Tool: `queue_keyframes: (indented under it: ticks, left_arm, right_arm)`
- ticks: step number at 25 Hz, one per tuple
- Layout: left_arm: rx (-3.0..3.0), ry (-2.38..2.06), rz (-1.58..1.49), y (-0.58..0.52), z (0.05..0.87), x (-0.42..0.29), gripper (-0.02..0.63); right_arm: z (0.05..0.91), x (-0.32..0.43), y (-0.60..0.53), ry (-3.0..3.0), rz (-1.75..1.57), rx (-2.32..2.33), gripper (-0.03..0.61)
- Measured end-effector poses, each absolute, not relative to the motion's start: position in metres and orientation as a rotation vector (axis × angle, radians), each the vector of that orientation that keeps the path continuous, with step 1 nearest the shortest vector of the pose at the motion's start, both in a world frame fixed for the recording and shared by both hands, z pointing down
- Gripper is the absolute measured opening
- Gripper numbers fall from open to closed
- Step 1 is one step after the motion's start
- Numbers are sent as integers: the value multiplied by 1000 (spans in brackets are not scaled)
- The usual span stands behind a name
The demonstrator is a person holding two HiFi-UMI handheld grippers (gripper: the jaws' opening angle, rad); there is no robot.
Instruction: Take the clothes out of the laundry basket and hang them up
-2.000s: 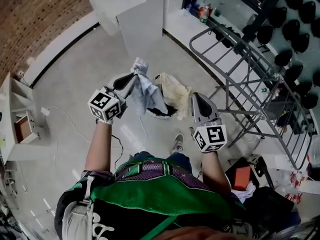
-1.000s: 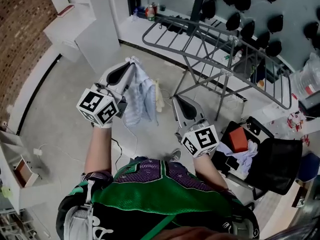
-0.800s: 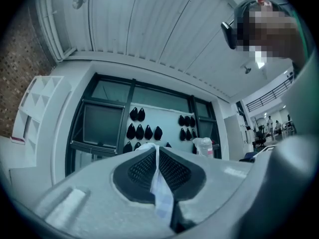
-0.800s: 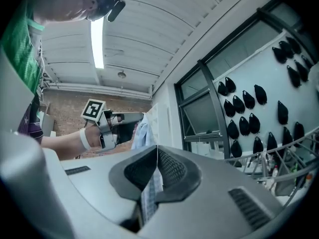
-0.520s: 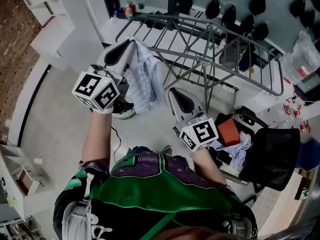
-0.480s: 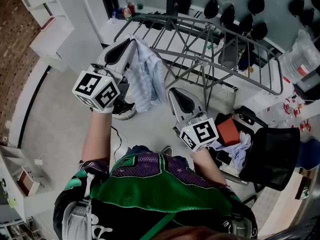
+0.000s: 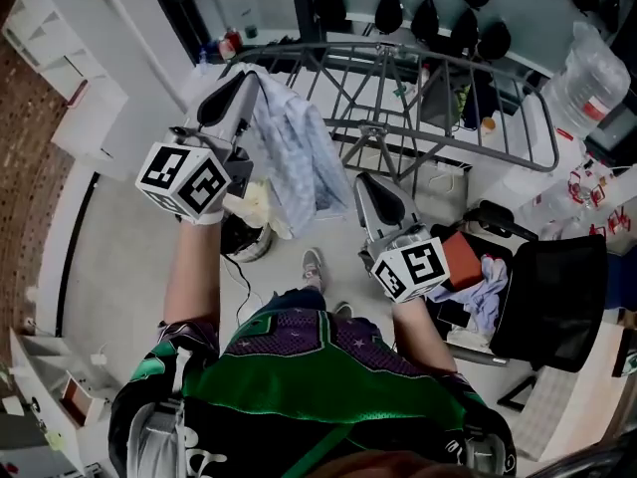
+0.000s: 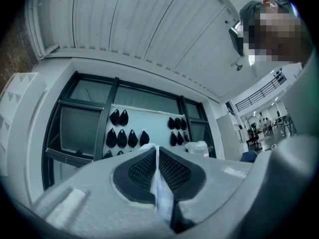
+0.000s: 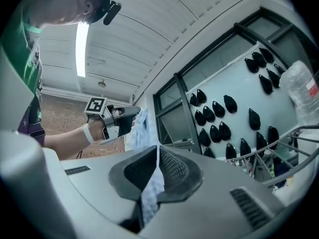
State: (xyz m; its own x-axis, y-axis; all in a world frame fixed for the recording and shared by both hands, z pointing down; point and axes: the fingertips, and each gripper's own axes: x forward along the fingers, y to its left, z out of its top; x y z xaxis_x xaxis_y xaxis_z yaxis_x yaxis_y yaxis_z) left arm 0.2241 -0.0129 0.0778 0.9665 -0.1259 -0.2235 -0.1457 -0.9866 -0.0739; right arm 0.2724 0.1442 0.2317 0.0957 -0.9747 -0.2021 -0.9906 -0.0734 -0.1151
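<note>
A pale blue checked cloth (image 7: 295, 157) hangs between my two grippers, in front of the grey drying rack (image 7: 398, 63). My left gripper (image 7: 251, 76) is raised high and shut on the cloth's top corner; the fabric (image 8: 162, 198) shows pinched between its pads. Lower and to the right, my right gripper (image 7: 360, 179) is shut on the cloth's lower edge, with fabric (image 9: 149, 193) between its pads. The right gripper view also shows the left gripper (image 9: 122, 118) holding the cloth (image 9: 142, 128). The laundry basket (image 7: 244, 237) stands on the floor below, with a cream garment (image 7: 255, 202) in it.
A black chair (image 7: 547, 297) stands at the right, with a red thing (image 7: 460, 259) and a white cloth (image 7: 488, 282) beside it. A big water bottle (image 7: 587, 78) stands behind the rack. Several dark objects (image 7: 438, 13) hang on the back wall. White shelving (image 7: 60, 88) runs along the left.
The view has swung toward the rack, which now fills the top. Both grippers have risen with the cloth, and it spreads wider between them. The basket now shows below the left gripper.
</note>
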Motion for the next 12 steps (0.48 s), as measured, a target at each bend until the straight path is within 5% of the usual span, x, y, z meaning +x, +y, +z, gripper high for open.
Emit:
queue_keyframes:
  ticks: [12]
  left_arm:
    - [-3076,40,356,-97,100,313,29]
  right_arm:
    - [216,372,77,1896,142,-2297,5]
